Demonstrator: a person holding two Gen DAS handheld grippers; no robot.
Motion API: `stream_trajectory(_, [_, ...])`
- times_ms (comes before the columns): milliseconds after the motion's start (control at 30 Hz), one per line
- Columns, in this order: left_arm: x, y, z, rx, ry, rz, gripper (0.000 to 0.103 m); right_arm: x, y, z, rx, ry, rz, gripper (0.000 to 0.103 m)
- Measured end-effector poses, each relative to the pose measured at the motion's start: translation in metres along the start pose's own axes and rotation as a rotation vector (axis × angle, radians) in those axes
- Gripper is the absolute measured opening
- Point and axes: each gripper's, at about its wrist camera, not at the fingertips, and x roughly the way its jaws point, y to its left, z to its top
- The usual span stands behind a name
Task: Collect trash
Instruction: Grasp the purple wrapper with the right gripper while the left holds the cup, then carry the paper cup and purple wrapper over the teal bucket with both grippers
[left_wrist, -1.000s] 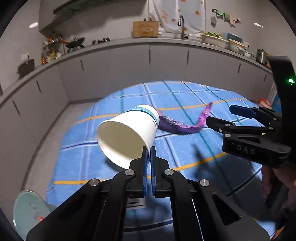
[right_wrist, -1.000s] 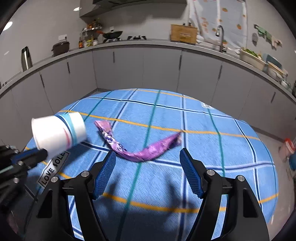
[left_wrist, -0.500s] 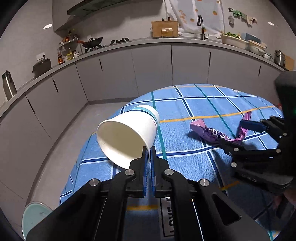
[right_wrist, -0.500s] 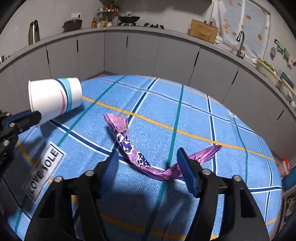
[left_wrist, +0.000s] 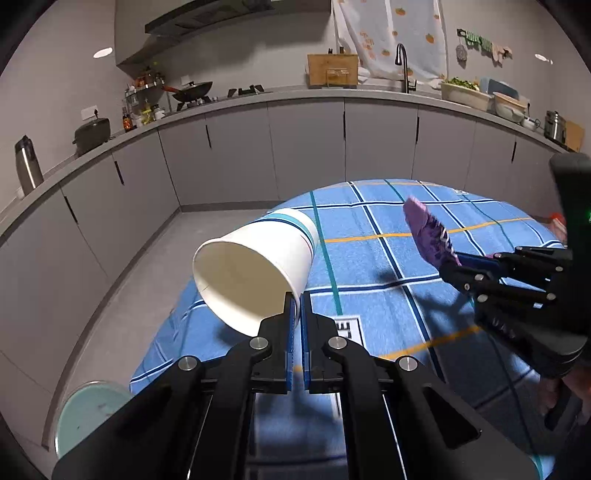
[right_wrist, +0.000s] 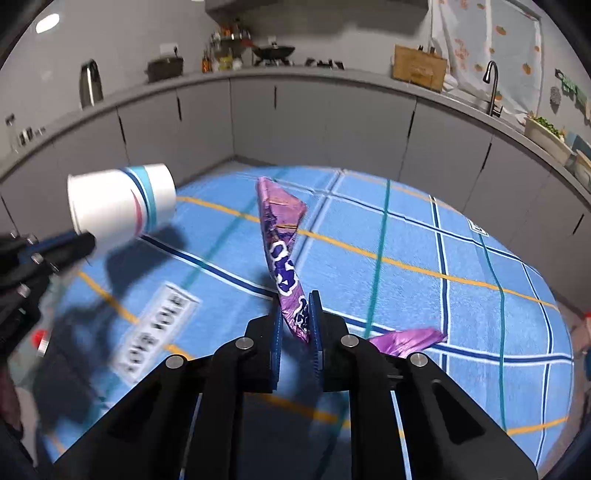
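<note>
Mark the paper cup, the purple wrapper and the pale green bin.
paper cup (left_wrist: 255, 269): left wrist view, inner wall.
purple wrapper (right_wrist: 282, 236): right wrist view, raised upper part.
pale green bin (left_wrist: 88, 410): left wrist view, top.

Looking like a home kitchen: long grey counter (left_wrist: 332, 96) curving over handleless cabinets (left_wrist: 306, 147), wok (left_wrist: 192, 90) sitting on a hob, range hood (left_wrist: 221, 18) hanging above, tap (left_wrist: 403, 66) standing before a patterned curtain (left_wrist: 388, 33), knife block (left_wrist: 332, 70), kettle (left_wrist: 27, 166), bowl of greens (left_wrist: 463, 90)
</note>
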Motion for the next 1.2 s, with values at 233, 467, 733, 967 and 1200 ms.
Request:
stream_trajectory(233, [-0.044, 0.015, -0.015, -0.023, -0.017, 0.018, 0.004, -0.049, 0.025, -0.002, 0.048, -0.080, 0.093, 0.011])
stream_trajectory(467, [-0.076, 0.037, -0.039, -0.048, -0.013, 0.061, 0.004, -0.082, 0.059, -0.002, 0.046, -0.135, 0.159, 0.011])
stream_trajectory(733, [-0.118, 0.070, -0.060, -0.084, -0.030, 0.126, 0.004, -0.112, 0.105, 0.005, -0.004, -0.187, 0.221, 0.011])
stream_trajectory(967, [-0.144, 0.092, -0.073, -0.115, -0.047, 0.163, 0.004, -0.124, 0.138, 0.005, -0.035, -0.200, 0.255, 0.011])
stream_trajectory(1200, [-0.160, 0.112, -0.083, -0.146, -0.052, 0.193, 0.004, -0.128, 0.165, 0.001, -0.065, -0.201, 0.288, 0.011])
